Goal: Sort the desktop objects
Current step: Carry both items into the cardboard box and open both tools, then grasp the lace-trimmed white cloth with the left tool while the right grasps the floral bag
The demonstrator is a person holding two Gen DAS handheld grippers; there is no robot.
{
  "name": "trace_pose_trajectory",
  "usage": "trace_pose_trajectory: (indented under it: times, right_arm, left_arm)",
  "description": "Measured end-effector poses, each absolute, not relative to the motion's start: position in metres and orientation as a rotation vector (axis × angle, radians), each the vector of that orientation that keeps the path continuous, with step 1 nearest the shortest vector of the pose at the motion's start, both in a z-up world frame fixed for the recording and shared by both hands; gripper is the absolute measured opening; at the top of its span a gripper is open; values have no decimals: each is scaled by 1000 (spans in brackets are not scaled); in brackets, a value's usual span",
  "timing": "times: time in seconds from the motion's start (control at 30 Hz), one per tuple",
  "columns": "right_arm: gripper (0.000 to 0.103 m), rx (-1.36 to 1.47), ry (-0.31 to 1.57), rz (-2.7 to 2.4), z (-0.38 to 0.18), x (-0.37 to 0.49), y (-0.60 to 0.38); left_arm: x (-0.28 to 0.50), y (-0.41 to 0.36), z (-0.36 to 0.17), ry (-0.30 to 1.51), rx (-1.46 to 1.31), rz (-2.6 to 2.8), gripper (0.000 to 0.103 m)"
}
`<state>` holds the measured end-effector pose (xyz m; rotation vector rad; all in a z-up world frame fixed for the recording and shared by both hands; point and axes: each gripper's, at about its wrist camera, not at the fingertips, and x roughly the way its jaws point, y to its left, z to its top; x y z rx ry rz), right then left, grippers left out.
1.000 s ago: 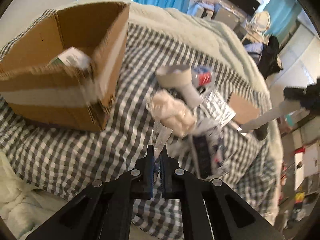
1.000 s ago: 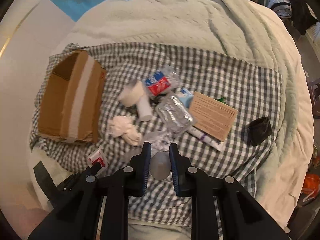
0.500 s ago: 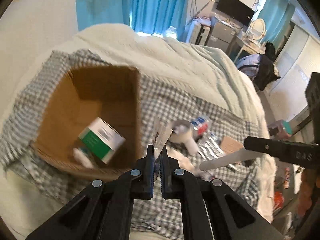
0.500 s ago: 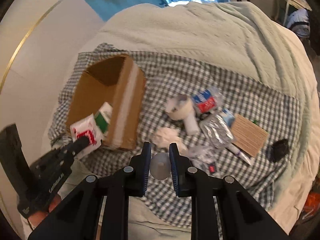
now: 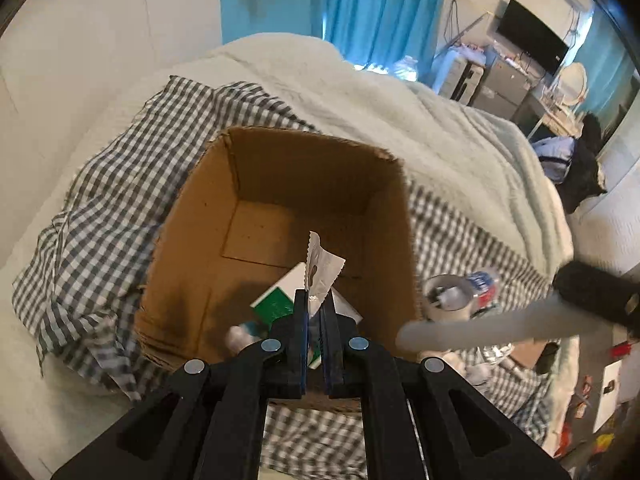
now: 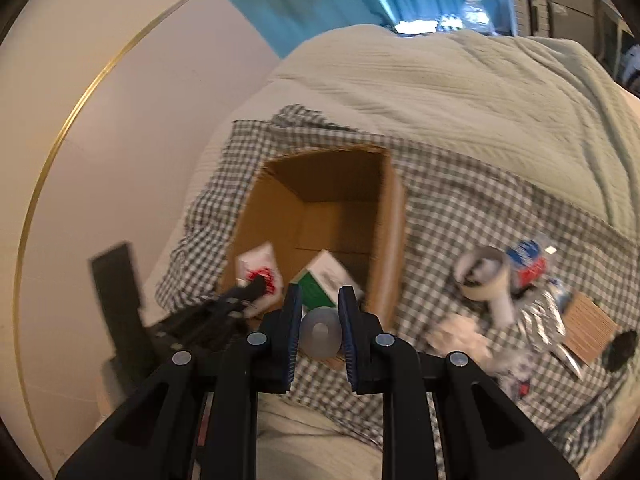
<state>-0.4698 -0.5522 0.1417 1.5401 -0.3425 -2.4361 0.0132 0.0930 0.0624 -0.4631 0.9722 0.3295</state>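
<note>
We hold 2 items over the cardboard box (image 5: 304, 216): left tool (image 5: 315, 312) pinched on a small sachet (image 5: 320, 270), right tool (image 6: 319, 312) clamping a translucent tube (image 6: 320, 332) at the box's near rim. Drop-off step, we judge; next, release both inside the box.

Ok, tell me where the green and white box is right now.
The green and white box lies inside the cardboard box, at its near end, just beyond the right gripper in the right wrist view.
</note>
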Motion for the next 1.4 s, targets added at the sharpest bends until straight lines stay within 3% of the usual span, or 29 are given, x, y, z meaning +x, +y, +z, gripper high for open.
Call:
trace_pose_trajectory:
  times: [0.33,0.43,0.47,0.5,0.53,0.6,0.7,0.8,1.03,1.17,1.4]
  right_arm:
    - [19,1470,-316,-2481,119,-510,-587]
    - [23,1464,-367,-2489,113,-516,-583]
    - [30,1461,-385,-2486,112,-519,-582]
    - [36,1454,-408,-2489,113,-520,-581]
    - [37,1445,-413,-2498,115,-519,-578]
    - [37,1437,-397,-2521,122,-517,-574]
    - [37,1421,-367,-2571,135,-506,-560]
    - [37,1423,-327,-2621,144,-493,-542]
    - [38,1514,-262,-2731,150,-452,-471]
    - [49,1576,-290,-2769,148,-424,-428]
    - [50,1745,-176,-2793,130,-391,-385]
  left_arm:
    - [15,130,47,965,-541,365,5]
    - [14,138,47,960,-555,386,8]
    - [14,139,47,958,-555,396,10]
    - [14,140,47,958,-552,399,21]
    - [14,140,47,959,-552,402,40]
    - [14,140,48,950,-553,416,61]
    - [14,137,52,945,-552,412,66]
    - [12,130,58,937,-554,406,76]
    - [8,97,75,906,-503,365,82]
    - [10,70,78,884,-510,311,83]
    - [26,-3,73,906,-408,195,83]
